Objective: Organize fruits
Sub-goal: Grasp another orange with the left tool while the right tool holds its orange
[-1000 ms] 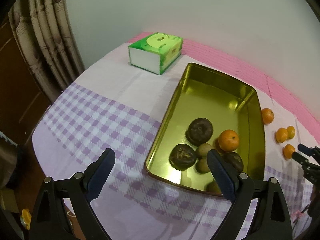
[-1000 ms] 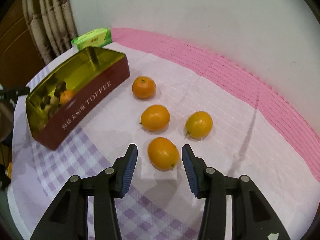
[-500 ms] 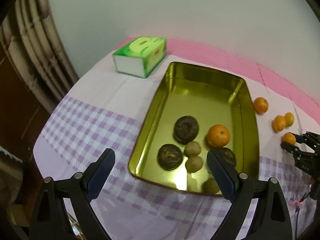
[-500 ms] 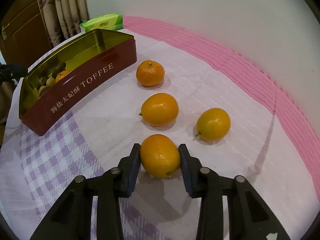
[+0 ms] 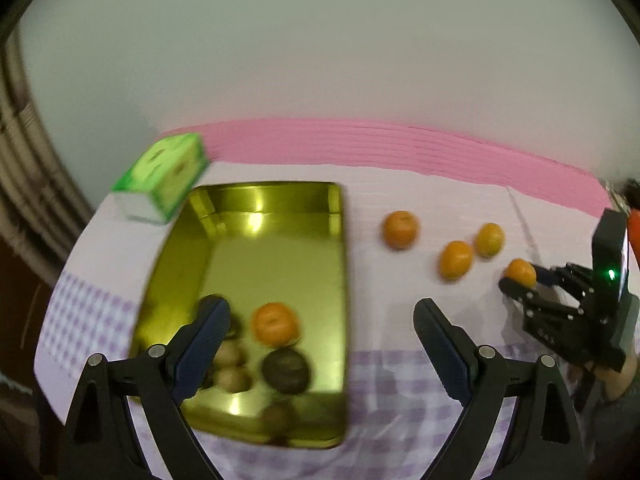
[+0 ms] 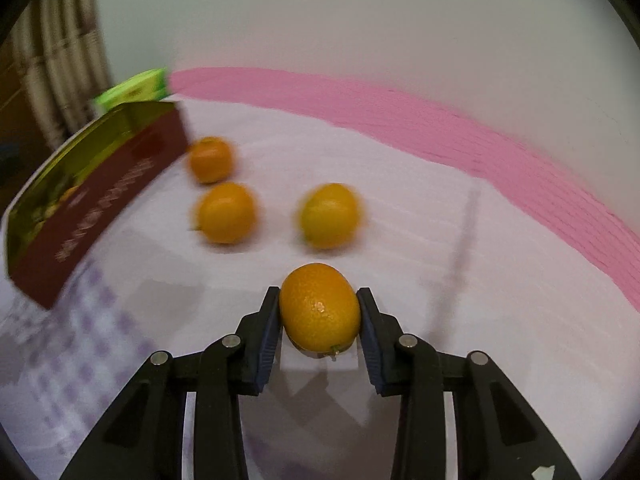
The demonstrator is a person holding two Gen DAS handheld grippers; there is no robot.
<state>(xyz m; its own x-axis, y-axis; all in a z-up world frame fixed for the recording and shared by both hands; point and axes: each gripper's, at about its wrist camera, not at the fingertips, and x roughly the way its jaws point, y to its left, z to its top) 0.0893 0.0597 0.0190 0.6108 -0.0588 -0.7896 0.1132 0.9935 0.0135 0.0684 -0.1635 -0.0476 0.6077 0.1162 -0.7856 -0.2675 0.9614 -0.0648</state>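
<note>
Carrying the orange [image 6: 319, 307] clenched in our right gripper [image 6: 319, 316], we should lift clear toward the tin [image 6: 96, 184] at frame left; left gripper [image 5: 320, 344] hangs released.

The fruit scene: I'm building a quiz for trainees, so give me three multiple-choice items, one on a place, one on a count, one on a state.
1. Where is the green tissue box?
A. Inside the tin
B. Beyond the gold tin's far corner
C. Under the right tool

2. How many oranges lie loose on the tablecloth, outside the tin and ungripped?
A. One
B. Three
C. Five

3. What is the right tool doing?
A. Closed on an orange
B. Open, empty
C. Gripping the tin

Key: B, the box sits past that corner; B, three oranges rest loose; A, both fingers press the orange's sides.
</note>
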